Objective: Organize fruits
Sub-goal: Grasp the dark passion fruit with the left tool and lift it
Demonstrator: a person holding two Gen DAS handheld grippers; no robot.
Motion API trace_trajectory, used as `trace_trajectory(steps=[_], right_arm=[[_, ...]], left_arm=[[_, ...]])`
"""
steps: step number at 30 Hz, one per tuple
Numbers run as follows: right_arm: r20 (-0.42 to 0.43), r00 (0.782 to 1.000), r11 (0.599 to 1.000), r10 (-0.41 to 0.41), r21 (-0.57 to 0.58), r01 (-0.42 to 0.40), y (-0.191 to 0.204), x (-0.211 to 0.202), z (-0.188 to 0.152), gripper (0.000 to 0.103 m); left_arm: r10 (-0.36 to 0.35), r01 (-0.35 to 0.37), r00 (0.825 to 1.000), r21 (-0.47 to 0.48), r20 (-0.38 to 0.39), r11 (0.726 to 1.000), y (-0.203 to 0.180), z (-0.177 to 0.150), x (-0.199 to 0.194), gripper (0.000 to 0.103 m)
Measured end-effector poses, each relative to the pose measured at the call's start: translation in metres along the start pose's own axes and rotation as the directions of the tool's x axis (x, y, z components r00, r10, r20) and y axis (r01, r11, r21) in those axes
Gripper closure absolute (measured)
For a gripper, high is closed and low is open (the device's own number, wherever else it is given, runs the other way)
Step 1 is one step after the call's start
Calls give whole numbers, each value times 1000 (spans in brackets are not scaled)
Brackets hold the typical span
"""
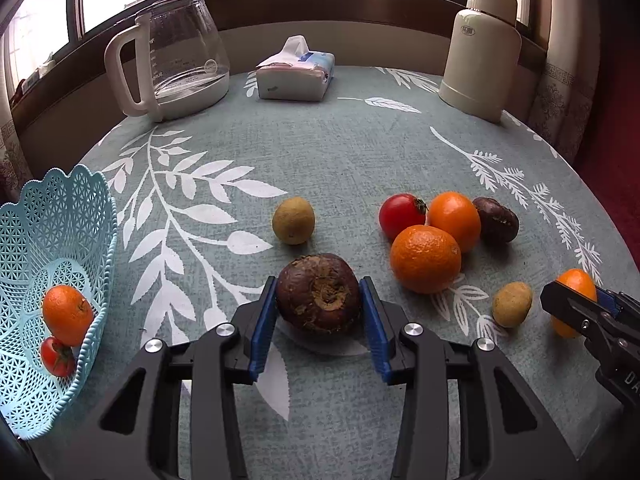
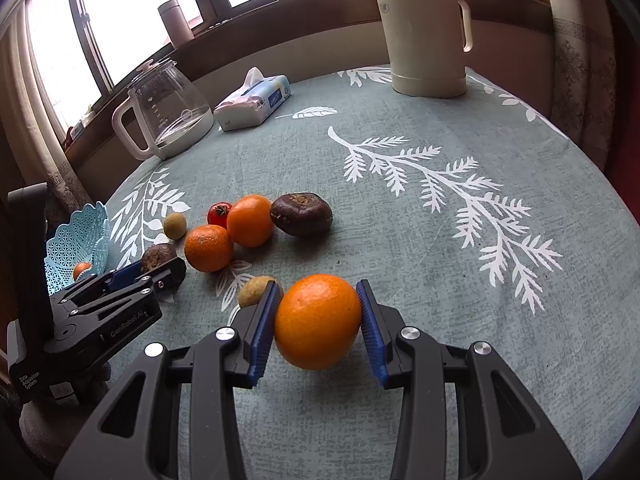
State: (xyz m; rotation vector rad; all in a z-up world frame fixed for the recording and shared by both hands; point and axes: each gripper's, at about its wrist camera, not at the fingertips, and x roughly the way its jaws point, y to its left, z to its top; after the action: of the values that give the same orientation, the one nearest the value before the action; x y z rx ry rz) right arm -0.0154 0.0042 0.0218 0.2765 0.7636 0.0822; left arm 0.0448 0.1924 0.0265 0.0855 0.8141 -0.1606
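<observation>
My left gripper (image 1: 318, 286) is shut on a dark brown round fruit (image 1: 318, 300), its blue pads pressed against both sides, low over the tablecloth. My right gripper (image 2: 318, 286) is shut on an orange (image 2: 318, 322) near the table's front right. A light blue lattice basket (image 1: 52, 208) stands at the left edge and holds an orange (image 1: 67, 314) and a tomato (image 1: 57, 356). Loose on the cloth lie a tomato (image 1: 402, 216), two oranges (image 1: 425, 259), a second dark brown fruit (image 1: 495, 220) and two small yellowish fruits (image 1: 293, 220).
A glass kettle (image 1: 180, 56), a tissue pack (image 1: 296, 74) and a cream thermos (image 1: 480, 52) stand along the table's far side below the window sill. The round table (image 2: 440, 260) drops off close behind the basket and at the right.
</observation>
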Motion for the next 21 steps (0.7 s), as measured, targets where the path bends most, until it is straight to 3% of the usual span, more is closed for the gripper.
trace_trajectory(steps=[21], right_arm=[[23,1000,1000,4,-1,-4,1,-4,0,63]], left_arm=[[41,-37,997,-56,66,998,9,-6,-20,61]])
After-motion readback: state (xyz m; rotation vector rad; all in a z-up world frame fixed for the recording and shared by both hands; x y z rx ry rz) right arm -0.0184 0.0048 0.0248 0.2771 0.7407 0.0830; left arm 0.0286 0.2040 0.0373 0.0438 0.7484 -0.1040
